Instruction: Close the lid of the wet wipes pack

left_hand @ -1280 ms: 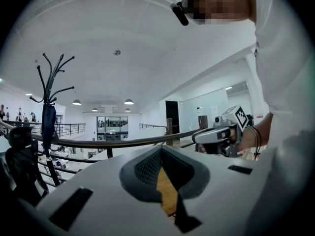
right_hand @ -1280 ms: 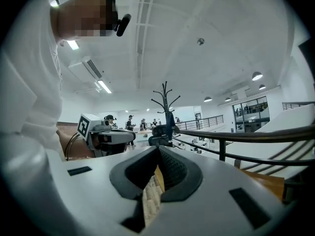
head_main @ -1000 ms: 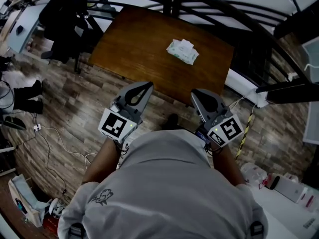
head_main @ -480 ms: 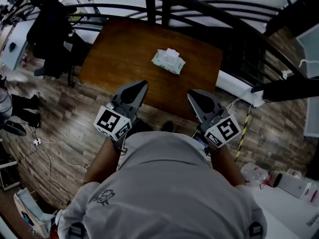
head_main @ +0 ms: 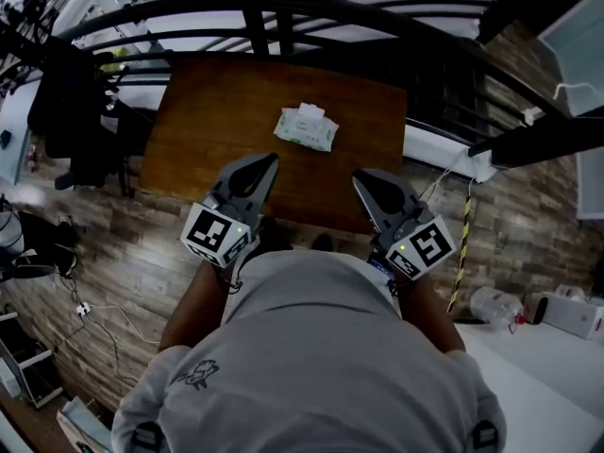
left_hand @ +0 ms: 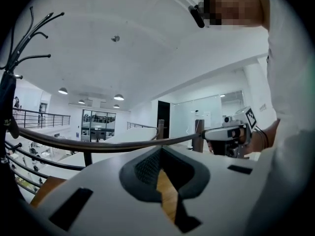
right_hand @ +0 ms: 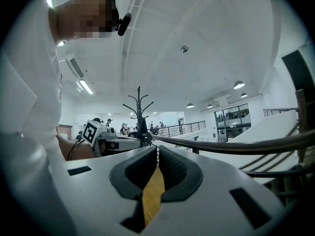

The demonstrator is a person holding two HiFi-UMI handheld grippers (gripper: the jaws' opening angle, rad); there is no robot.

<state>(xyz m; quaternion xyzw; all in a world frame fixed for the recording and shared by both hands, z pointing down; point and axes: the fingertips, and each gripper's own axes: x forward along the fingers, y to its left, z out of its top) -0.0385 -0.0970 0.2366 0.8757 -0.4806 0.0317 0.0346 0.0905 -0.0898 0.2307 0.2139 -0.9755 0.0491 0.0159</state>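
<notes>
jaws shut, empty on left gripper (head_main: 268,159) & right gripper (head_main: 364,178); wet wipes pack (head_main: 307,127) on desk (head_main: 212,102) nearer than before, approach only, lid not reached yet.

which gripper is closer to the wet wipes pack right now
Left. In the head view the left gripper points at the wet wipes pack from below-left; the right gripper is below-right, farther off. Neither touches it.

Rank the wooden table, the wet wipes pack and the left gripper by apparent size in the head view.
1. Wooden table, clearly largest.
2. Left gripper, though it is nearer the camera, which inflates it.
3. Wet wipes pack, smallest.
</notes>
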